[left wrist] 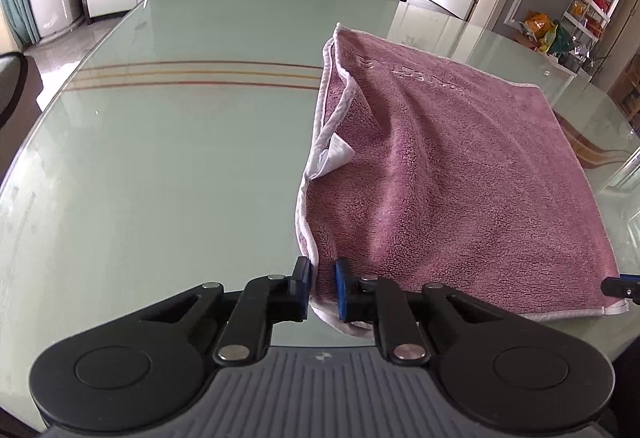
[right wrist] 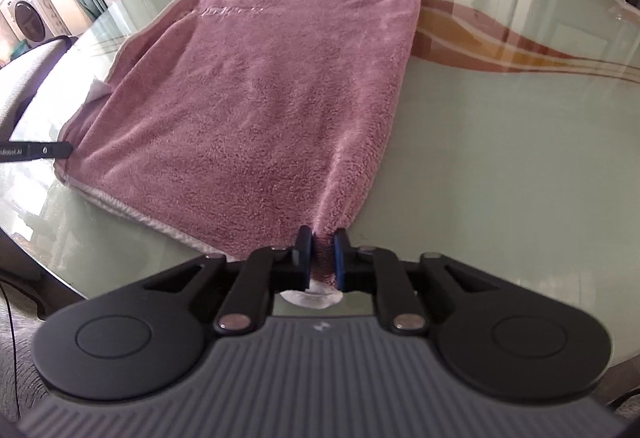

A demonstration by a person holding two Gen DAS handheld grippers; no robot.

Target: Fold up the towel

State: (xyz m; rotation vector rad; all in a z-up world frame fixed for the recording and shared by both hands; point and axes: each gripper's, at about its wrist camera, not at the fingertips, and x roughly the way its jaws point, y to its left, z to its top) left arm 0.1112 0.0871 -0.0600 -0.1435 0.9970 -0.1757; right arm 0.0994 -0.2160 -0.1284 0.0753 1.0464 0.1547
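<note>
I had the left gripper (left wrist: 322, 292) fingers pinching the pink towel (left wrist: 448, 173) at its six o'clock corner, the right gripper (right wrist: 322, 258) fingers clamping another, on the glass surface (left wrist: 168, 157)

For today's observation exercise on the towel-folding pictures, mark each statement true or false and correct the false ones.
1. The left claw is shut on a near corner of the pink terry towel with white edging. True.
2. The right claw hangs open above the towel. False: it is shut on the other near corner.
3. The towel lies on a pale green glass table. True.
4. The towel is spread in a single layer. False: it is already doubled, with two edged layers showing at its side.
5. A white label shows at the towel's edge. True.
</note>
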